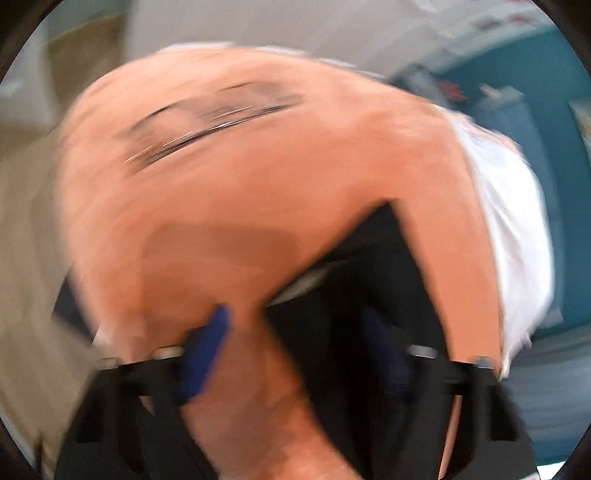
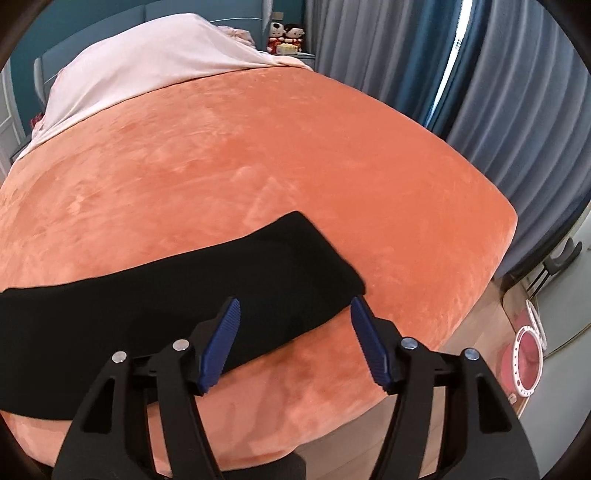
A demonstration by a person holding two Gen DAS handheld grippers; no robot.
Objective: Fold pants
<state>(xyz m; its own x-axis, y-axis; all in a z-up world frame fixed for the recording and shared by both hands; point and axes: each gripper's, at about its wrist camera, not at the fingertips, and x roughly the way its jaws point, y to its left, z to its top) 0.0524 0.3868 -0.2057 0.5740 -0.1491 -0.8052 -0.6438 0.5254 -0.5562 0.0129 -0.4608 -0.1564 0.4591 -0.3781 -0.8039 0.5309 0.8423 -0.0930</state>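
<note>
In the right wrist view, the right claw (image 2: 294,314) stands wide, its two ribbed blue pads (image 2: 220,345) spread well apart with nothing between them. Just beyond the fingertips lies the black fabric pants (image 2: 177,291), stretched flat as one long band on the orange plush bed cover (image 2: 280,155). The band runs from the left edge of the view to a squared end just ahead of the claw (whether that end is a cuff or the waist cannot be told). The near edge of the pants sits close to the front edge of the bed. Past the pants the orange cover is bare and smooth up to a pale pink sheet (image 2: 147,62) bunched at the head of the bed. Behind it two small dolls (image 2: 286,35) sit on a stand against a teal wall, and grey-blue pleated curtains (image 2: 480,110) hang along the right. Low at the right, on the floor, stands a round white-rimmed pink object (image 2: 526,363).

The left wrist view is heavily blurred by motion. The left claw (image 1: 295,350) also looks spread, one blue pad (image 1: 207,350) clear at the left, the other dim in shadow at the right. A black patch of the pants (image 1: 369,266) shows just ahead of the fingers, apparently ungripped, though the blur leaves this unsure. Beyond it spread the orange cover and the pale sheet.
</note>
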